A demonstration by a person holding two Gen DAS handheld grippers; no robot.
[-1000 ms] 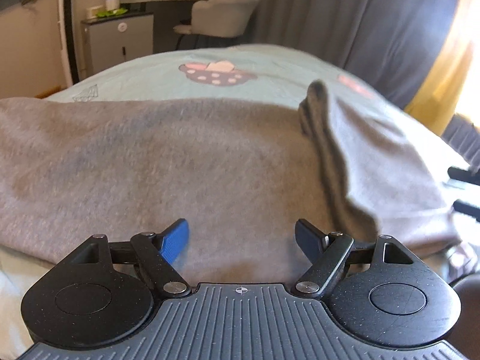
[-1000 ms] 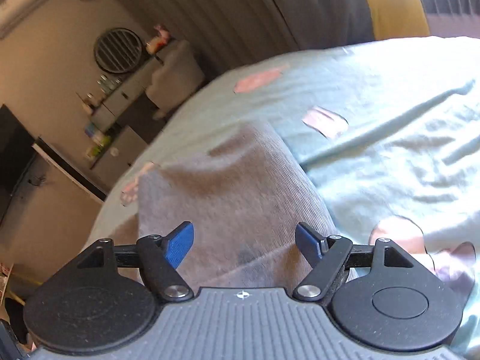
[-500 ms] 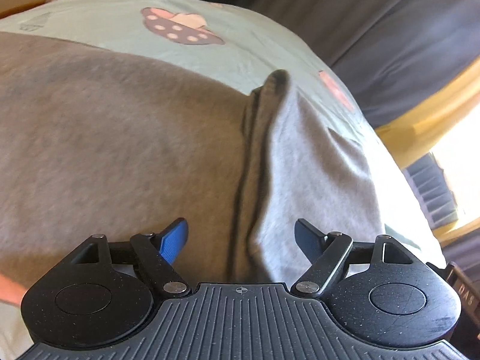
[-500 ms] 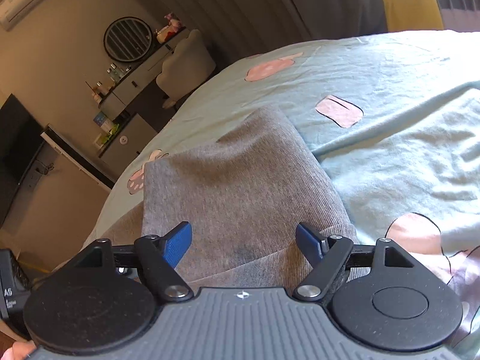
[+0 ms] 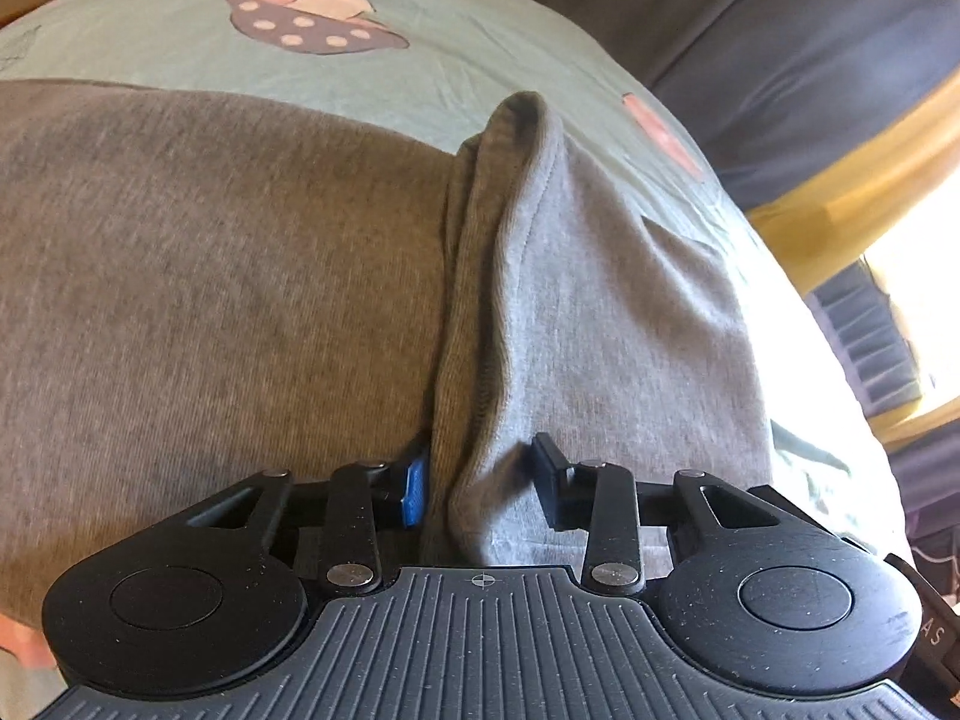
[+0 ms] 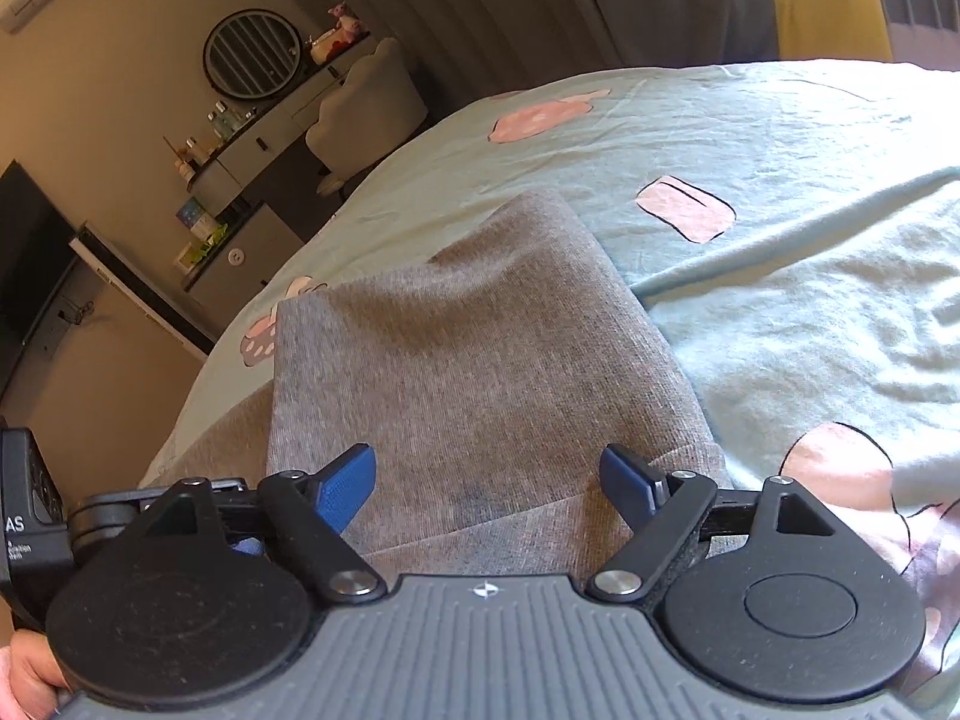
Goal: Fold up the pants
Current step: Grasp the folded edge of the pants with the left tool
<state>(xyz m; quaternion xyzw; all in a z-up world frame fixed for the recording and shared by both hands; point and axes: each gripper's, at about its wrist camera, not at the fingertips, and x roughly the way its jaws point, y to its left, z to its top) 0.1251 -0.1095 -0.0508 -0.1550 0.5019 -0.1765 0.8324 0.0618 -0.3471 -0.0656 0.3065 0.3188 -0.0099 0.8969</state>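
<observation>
**Between the left fingers: a ridge of grey cloth**

Between my left gripper's [image 5: 477,477] fingers stands a raised fold of the grey pants [image 5: 240,300]. The blue pad on one side presses against the ridge, and the dark finger on the other side sits against the cloth too, so I read this gripper as clamped on the pants. The ridge runs straight ahead of the fingertips and ends in a small peak at the far edge of the garment. To the gripper's left the fabric lies broad and flat in shade; to its right it slopes off in brighter light toward the window side.

Ahead of the pants I see the pale green bedsheet [image 5: 480,54] with a dotted cartoon print [image 5: 312,21] on it. A grey curtain [image 5: 780,60] hangs further off to the right.

My right gripper [image 6: 487,489] has its fingers spread well apart, with nothing between them but the pants [image 6: 480,348] lying below and ahead. I cannot tell whether the fingertips touch the cloth. A folded layer with a straight edge lies under this gripper, its far corner pointing away from the fingertips. The bedsheet [image 6: 780,312] spreads out to the right, rumpled, with pink prints. Far off to the left stand a dresser [image 6: 264,138], a chair [image 6: 366,114] and a round mirror [image 6: 252,54].
</observation>
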